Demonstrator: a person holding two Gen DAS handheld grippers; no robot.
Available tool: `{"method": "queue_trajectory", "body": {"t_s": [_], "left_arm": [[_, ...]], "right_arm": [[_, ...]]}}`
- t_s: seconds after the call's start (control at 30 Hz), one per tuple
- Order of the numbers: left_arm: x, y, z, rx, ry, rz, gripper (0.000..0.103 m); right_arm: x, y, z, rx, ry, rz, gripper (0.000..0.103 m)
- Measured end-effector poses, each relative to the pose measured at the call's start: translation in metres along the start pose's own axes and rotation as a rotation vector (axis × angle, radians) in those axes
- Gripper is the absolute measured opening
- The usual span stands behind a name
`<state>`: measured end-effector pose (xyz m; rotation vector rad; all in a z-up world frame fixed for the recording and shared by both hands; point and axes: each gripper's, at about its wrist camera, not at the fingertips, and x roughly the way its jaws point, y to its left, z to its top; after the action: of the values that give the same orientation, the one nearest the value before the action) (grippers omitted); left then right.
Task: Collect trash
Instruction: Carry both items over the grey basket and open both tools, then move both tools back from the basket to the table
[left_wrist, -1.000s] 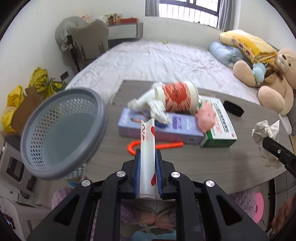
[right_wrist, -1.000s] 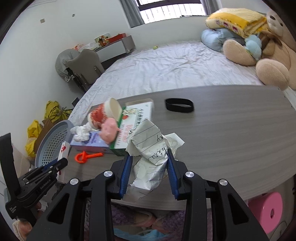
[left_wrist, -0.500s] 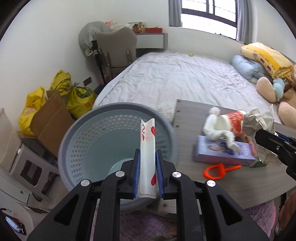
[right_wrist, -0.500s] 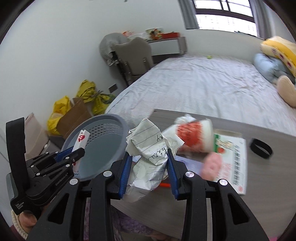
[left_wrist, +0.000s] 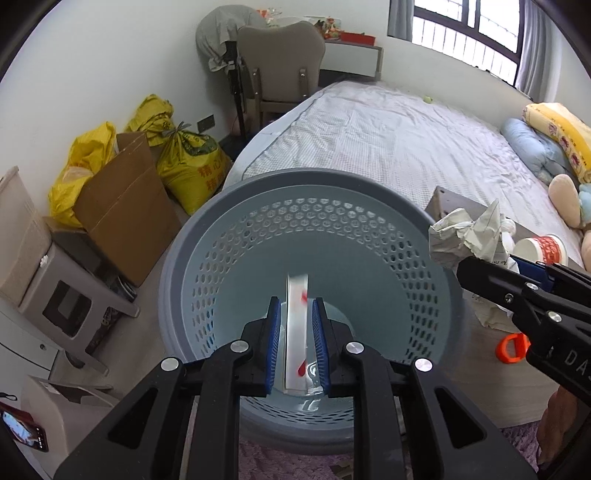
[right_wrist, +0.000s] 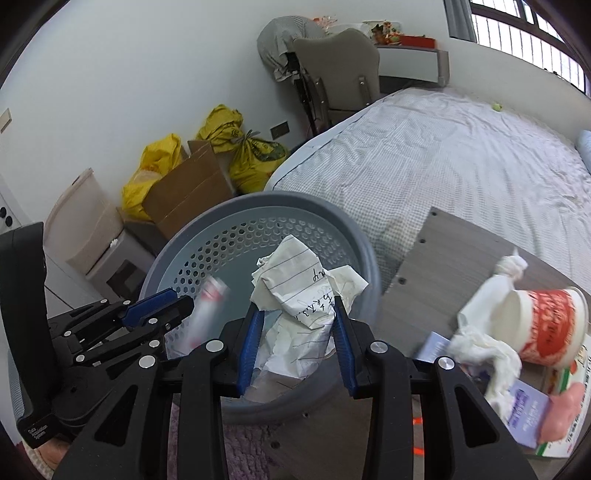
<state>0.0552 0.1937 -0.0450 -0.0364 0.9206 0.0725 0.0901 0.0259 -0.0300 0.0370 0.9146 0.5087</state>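
A grey perforated waste basket stands on the floor by the table's left end; it also shows in the right wrist view. My left gripper is open right above it. A folded playing card is blurred between the parted pads, dropping into the basket; it shows blurred in the right wrist view. My right gripper is shut on a crumpled sheet of lined paper over the basket's right rim; the paper also shows in the left wrist view.
On the wooden table lie a red-and-white paper cup with crumpled tissue, a purple box, a pink lump and an orange plastic piece. Yellow bags, a cardboard box and a bed surround the basket.
Both grippers swung left from the table to over the basket. The left gripper opened and the card is falling. The right gripper kept hold of the paper.
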Motion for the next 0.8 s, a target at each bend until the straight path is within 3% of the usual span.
{"method": "queue_trajectory", "body": {"t_s": [0.1, 0.17, 0.23, 0.4, 0.53, 0.8], "left_arm": [[0.005, 0.006, 0.001, -0.006, 0.005, -0.003, 0.028], [0.006, 0.01, 0.001, -0.014, -0.001, 0.003, 0.049], [0.006, 0.014, 0.002, -0.025, -0.014, 0.011, 0.063], [0.005, 0.021, 0.006, -0.053, -0.026, 0.03, 0.07], [0.003, 0.026, 0.004, -0.075, -0.038, 0.056, 0.082], [0.002, 0.034, 0.0, -0.114, -0.021, 0.071, 0.089]], "right_arm": [[0.01, 0.001, 0.005, -0.003, 0.012, 0.002, 0.038], [0.014, 0.003, 0.008, -0.005, 0.014, 0.001, 0.058], [0.014, 0.003, 0.009, -0.005, 0.002, -0.005, 0.062], [0.015, 0.0, 0.011, 0.003, 0.008, -0.028, 0.062], [0.014, 0.0, 0.009, -0.006, 0.005, -0.051, 0.062], [0.009, 0.003, 0.007, -0.01, -0.002, -0.071, 0.062]]}}
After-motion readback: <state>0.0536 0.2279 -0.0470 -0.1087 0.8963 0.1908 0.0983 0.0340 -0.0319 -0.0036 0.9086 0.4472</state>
